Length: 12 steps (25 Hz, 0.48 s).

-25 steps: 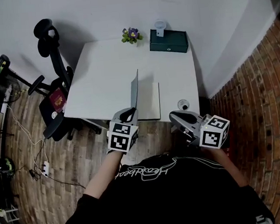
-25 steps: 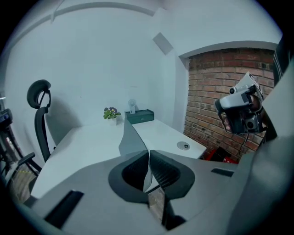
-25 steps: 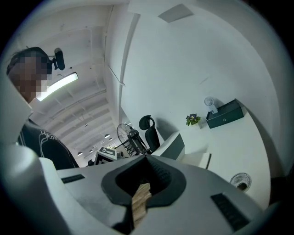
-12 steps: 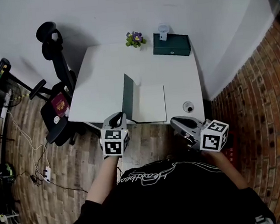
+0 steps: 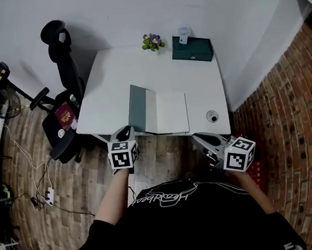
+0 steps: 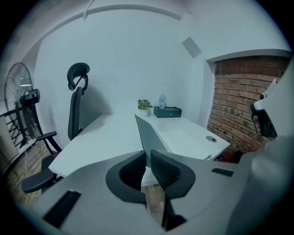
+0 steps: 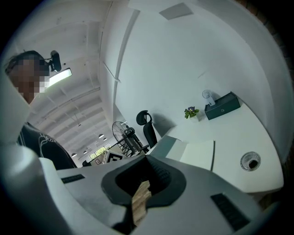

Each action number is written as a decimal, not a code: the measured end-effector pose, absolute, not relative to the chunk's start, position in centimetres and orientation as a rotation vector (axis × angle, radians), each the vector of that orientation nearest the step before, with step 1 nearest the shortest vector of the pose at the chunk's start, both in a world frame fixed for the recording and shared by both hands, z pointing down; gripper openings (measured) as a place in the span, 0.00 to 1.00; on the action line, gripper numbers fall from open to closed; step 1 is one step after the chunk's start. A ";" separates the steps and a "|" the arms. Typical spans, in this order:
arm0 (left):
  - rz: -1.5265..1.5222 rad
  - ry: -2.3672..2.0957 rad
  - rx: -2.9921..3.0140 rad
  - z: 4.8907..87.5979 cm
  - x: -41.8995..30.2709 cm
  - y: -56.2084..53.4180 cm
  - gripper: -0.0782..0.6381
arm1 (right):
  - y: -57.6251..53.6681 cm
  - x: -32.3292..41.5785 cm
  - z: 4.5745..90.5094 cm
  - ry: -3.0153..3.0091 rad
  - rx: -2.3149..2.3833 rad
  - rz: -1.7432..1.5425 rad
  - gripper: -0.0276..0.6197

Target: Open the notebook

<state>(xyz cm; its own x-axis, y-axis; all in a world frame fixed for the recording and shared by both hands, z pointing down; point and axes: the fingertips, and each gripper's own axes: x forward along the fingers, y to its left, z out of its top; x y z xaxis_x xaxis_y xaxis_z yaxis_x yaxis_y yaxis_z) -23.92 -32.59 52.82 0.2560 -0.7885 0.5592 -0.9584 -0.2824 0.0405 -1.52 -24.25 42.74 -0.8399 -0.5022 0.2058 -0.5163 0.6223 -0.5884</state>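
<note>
Head view. White surface (image 5: pixel 139 68) against the wall. The notebook (image 5: pixel 168 112) lies at the surface's front edge, about midway along it, pale pages facing up. Its grey-green cover (image 5: pixel 138 108) is lifted on the left side and tilted, not flat. The left tongs (image 5: pixel 125 133) are at the cover's near left corner, at the front edge of the surface. The right tongs (image 5: pixel 201 140) are off the surface, in front of its front right corner and apart from the notebook. A round fitting (image 5: pixel 212 116) sits near that corner. A dark green box (image 5: pixel 192 49) and a small flower pot (image 5: pixel 152 41) stand along the back edge. A black office chair (image 5: pixel 62 65) stands beside the left edge.

Left gripper view. The tongs are closed on the cover: the thin sheet rises from between the two dark pads and runs away toward the back edge. The pages lie flat to its right.

Right gripper view. The tongs are pressed together with nothing between them. Past them the notebook lies open on the surface, cover raised on its left, with the round fitting to the right and the box and flower pot far behind.
</note>
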 end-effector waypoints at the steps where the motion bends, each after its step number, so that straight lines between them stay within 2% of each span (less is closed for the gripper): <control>1: 0.628 -1.594 2.155 53.2 -24.2 -32.6 0.17 | -24.0 -1.6 42.7 -2.812 0.890 1.023 0.04; 12: 0.695 -1.567 2.109 57.3 -26.2 -32.8 0.20 | -22.0 -0.9 43.5 -2.782 0.995 1.041 0.04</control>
<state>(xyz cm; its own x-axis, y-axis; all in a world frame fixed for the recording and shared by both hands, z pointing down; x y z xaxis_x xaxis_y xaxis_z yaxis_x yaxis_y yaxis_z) -26.21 -32.80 57.26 0.2392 -0.7500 0.6166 -0.9605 -0.2757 0.0372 -0.92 -21.98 43.51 -0.7981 -0.5613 0.2191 -0.5673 0.5772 -0.5874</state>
